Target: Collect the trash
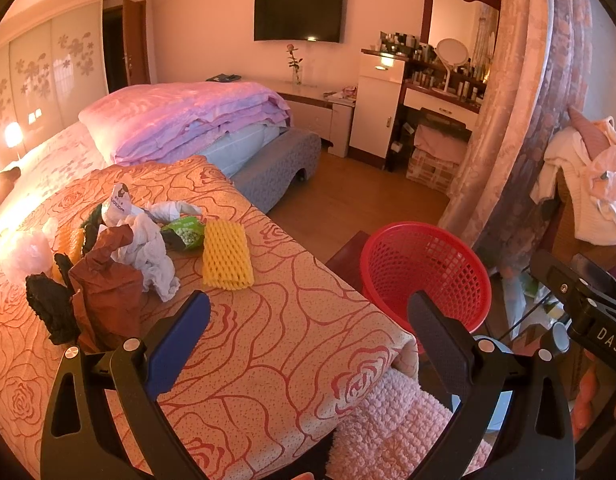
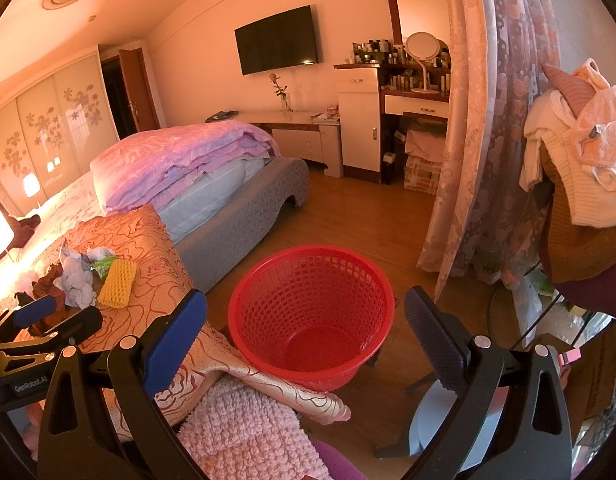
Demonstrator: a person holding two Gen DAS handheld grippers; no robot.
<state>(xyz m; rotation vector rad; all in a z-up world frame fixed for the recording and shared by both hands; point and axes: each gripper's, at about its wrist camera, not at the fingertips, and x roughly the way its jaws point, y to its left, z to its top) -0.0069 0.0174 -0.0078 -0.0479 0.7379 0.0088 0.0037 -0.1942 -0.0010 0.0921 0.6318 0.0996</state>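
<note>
Left wrist view, nearest first: the left hand-held gripper (image 1: pixel 308 328) hangs over the corner of an orange rose-patterned bedspread (image 1: pixel 268 320), its two fingers spread wide with nothing between them, one pad blue, the other black. Under the bedspread's edge a pink knobbly towel (image 1: pixel 387 420) shows. Just beyond the fingers lies the trash: a yellow foam fruit net (image 1: pixel 226 256) flat on the spread, and left of it a heap with a brown crumpled paper bag (image 1: pixel 108 280), white crumpled tissue (image 1: pixel 152 256), a black scrap (image 1: pixel 52 308) and a green snack packet (image 1: pixel 186 234), all touching or overlapping. To the right, off the bed, stands a red mesh basket (image 1: pixel 427 272), partly behind the black finger. Farther back sit folded pink quilts (image 1: pixel 188 116), a wall television (image 1: pixel 298 14) and a dresser crowded with bottles (image 1: pixel 439 76).

In the right wrist view, the right hand-held gripper (image 2: pixel 304 324) is likewise wide open and holds nothing; it hovers above the red mesh basket (image 2: pixel 311 312), which stands on the wooden floor (image 2: pixel 347 216) with no trash visible inside. The left hand-held gripper (image 2: pixel 56 316) appears at the left edge, near the trash heap, where the yellow foam fruit net (image 2: pixel 118 288) and white crumpled tissue (image 2: pixel 78 284) show on the bedspread (image 2: pixel 148 240). A flowered curtain (image 2: pixel 487 120) hangs to the right, with clothes piled beside it (image 2: pixel 579 152).
</note>
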